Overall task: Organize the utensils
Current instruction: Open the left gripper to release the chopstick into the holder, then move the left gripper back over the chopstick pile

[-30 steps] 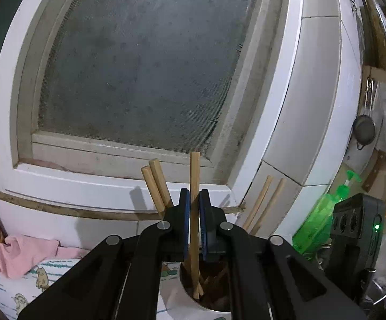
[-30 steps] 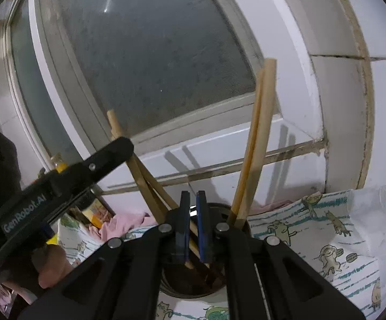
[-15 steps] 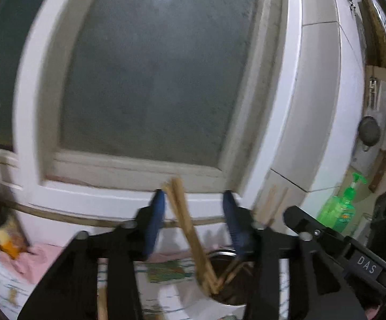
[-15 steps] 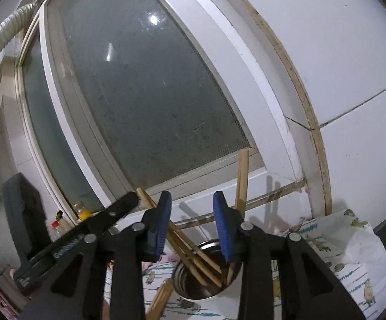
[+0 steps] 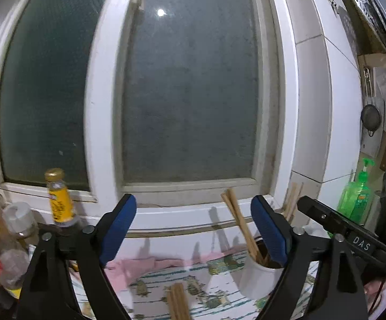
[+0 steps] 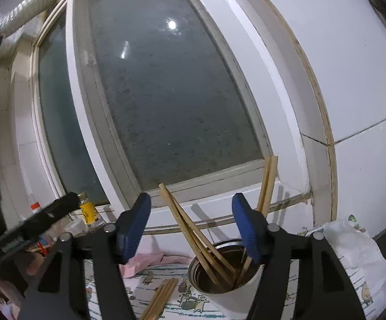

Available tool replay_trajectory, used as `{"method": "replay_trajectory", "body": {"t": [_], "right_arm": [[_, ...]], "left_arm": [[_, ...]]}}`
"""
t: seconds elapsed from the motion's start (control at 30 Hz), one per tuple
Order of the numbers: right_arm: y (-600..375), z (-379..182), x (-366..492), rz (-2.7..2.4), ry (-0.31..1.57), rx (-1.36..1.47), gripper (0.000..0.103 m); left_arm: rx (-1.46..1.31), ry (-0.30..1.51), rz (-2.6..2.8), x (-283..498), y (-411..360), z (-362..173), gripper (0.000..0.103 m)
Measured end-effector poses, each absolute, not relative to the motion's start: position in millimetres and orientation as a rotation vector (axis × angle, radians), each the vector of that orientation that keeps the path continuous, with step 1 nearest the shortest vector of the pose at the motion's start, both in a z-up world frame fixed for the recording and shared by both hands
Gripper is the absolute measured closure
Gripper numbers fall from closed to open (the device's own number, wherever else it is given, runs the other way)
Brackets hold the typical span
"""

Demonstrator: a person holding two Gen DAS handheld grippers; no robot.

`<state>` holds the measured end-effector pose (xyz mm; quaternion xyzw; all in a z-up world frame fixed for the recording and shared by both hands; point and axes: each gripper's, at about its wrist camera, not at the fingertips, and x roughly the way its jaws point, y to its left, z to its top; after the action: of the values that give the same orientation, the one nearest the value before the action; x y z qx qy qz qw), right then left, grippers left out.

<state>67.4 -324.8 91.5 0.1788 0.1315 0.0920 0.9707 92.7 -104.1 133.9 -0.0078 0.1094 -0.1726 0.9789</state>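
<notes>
Wooden chopsticks (image 6: 193, 229) stand in a white cup (image 6: 246, 285) on a printed cloth (image 6: 353, 274) under the window (image 6: 166, 106), leaning apart. More chopsticks (image 6: 163, 298) lie flat on the cloth just beside the cup. The left gripper (image 5: 193, 229) has just been opening; its jaws stand wide, holding nothing. The right gripper (image 6: 191, 226) has just been opening too, and grips nothing. A yellow bottle (image 5: 59, 200) stands off to the left.
</notes>
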Motion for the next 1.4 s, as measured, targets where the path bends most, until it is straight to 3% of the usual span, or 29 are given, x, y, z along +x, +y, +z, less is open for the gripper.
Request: {"method": "replay_trajectory", "body": {"t": [0.07, 0.17, 0.37, 0.93, 1.4], "right_arm": [[-322.3, 90.9, 67.4, 0.179, 0.259, 0.354, 0.035], [-319.0, 90.4, 66.6, 0.17, 0.243, 0.349, 0.032], [-309.8, 87.9, 64.4, 0.182, 0.229, 0.316, 0.025], [-272.0, 64.0, 74.0, 0.155, 0.282, 0.23, 0.025], [-271.4, 47.7, 83.9, 0.085, 0.312, 0.208, 0.021]], "left_arm": [[-0.02, 0.187, -0.339, 85.9, -94.4, 136.5, 0.006], [-0.022, 0.153, -0.317, 81.3, -81.6, 134.7, 0.002], [-0.05, 0.182, -0.29, 92.6, -59.8, 116.1, 0.002], [-0.022, 0.186, -0.146, 116.2, -34.5, 72.9, 0.002], [-0.081, 0.294, -0.102, 139.5, -21.7, 49.1, 0.002]]}}
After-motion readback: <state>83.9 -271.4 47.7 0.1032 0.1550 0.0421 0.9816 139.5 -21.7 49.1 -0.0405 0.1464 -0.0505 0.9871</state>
